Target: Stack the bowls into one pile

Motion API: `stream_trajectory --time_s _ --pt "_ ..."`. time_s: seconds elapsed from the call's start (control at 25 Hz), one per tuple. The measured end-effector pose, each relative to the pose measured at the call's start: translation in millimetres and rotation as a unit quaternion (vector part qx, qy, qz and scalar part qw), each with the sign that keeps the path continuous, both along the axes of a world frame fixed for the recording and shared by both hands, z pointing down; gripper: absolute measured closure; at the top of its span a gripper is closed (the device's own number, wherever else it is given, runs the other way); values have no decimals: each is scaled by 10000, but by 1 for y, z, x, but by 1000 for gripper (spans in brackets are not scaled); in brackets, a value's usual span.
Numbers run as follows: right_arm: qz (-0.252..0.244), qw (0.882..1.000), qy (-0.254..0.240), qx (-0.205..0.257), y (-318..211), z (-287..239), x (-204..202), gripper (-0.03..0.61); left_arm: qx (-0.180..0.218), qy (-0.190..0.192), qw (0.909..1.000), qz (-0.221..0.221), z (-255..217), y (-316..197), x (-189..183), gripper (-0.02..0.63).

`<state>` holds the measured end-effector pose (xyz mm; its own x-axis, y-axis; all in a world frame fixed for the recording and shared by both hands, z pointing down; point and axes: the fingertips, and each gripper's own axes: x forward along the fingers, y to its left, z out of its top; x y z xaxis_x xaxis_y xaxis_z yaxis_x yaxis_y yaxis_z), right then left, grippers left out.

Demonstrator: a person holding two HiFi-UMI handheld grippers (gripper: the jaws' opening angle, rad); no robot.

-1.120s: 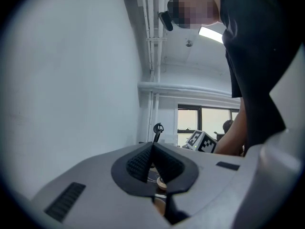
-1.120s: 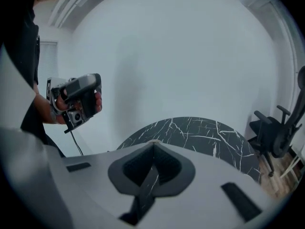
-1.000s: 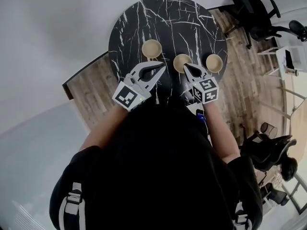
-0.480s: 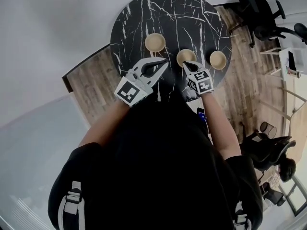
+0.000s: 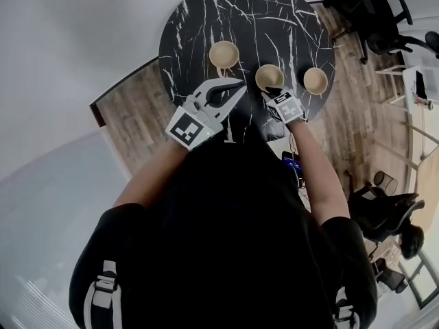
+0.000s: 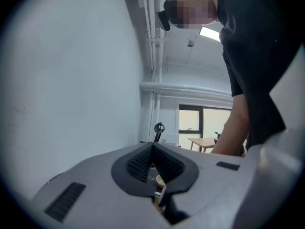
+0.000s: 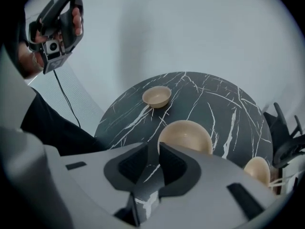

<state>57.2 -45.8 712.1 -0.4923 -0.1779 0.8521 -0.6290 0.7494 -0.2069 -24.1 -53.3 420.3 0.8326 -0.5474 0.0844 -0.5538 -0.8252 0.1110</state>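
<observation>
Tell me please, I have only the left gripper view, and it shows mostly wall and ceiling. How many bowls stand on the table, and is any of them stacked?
Observer: Three bowls stand apart on the black marble table: the left bowl, the middle bowl and the right bowl. None is stacked.
Operator: Where is the right gripper?
Observer: The right gripper points down at the near rim of the middle bowl.
Operator: Does it hold that bowl?
Observer: No. Its jaws have just been opening and stand apart, and only the table shows between them.
</observation>
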Motion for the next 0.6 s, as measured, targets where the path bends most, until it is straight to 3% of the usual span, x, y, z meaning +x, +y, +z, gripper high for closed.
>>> stream_trajectory --time_s 0.24,0.6 --pt "-773 9946 684 -102 10 32 9 502 -30 80 10000 -35 -1 3 -1 609" --pt "-1070 9880 1102 -168 6 57 12 502 -139 34 9997 -189 4 12 -11 609"
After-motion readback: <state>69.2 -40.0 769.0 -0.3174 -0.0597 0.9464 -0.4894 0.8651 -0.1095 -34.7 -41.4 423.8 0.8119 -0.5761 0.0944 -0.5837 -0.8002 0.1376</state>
